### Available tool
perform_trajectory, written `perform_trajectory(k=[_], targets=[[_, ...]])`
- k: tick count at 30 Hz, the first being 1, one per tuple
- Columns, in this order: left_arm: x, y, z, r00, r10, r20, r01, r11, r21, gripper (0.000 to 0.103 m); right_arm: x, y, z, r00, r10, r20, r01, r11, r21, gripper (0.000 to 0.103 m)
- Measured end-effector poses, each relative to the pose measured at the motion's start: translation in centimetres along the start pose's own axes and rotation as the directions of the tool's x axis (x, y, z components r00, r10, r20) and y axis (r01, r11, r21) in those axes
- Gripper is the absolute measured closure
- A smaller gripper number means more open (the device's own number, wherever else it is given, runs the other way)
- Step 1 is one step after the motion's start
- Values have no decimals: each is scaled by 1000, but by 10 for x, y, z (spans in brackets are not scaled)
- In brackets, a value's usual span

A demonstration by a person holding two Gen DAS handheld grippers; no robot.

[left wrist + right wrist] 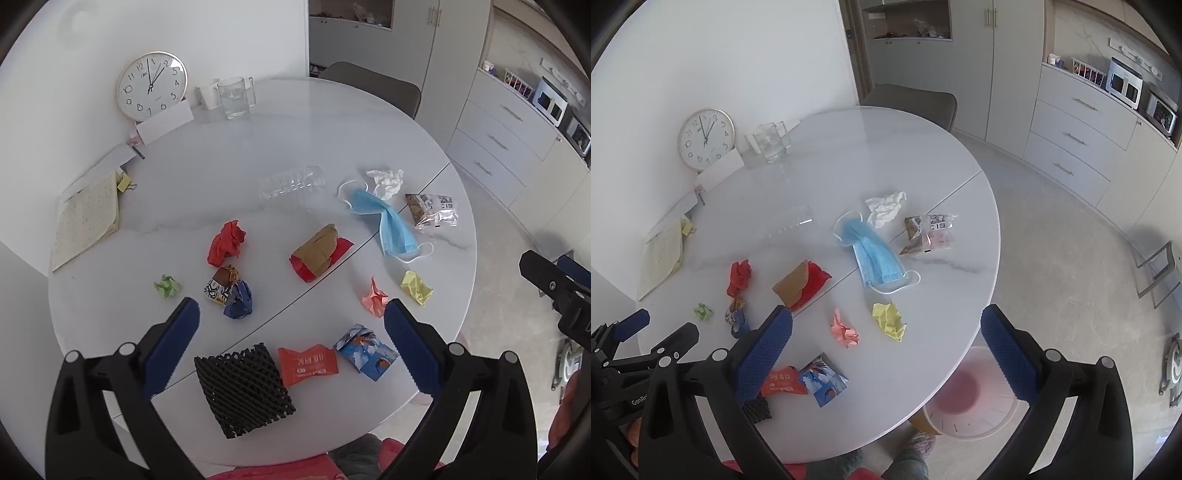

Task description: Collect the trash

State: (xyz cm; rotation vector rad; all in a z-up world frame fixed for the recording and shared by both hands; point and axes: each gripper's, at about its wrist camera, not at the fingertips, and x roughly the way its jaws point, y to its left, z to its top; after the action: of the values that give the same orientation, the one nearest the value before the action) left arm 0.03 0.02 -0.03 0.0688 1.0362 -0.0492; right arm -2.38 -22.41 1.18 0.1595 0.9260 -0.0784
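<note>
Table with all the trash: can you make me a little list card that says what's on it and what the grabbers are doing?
surface: round white table
trash: blue face mask, red paper ball, yellow paper ball, black foam net
not trash: clock, glass mug
bin: pink basket on floor
left gripper: open, empty
right gripper: open, empty

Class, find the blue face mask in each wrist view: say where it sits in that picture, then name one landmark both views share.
Left wrist view: the blue face mask lies right of centre, below the white tissue.
Right wrist view: the mask lies near the centre.
Shared landmark: the wall clock at the table's far left edge.
</note>
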Motion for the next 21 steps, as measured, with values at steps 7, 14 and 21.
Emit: perform_trajectory(k=[7,14,21], targets=[[-1,-1,-1,1000,8,0,-8,1000,4,7,3,6,0,1000,3,-10,-3,1000,-1,2],[0,1,-2,1000,3,-5,-3,1000,-2,7,3,6,0,1000,3,-12,-3,1000,-2,2],[0,0,-3,1000,2,-5,-2,1000,-2,7,2,5,0,1000,4,-12,-4,1000,-3,2]])
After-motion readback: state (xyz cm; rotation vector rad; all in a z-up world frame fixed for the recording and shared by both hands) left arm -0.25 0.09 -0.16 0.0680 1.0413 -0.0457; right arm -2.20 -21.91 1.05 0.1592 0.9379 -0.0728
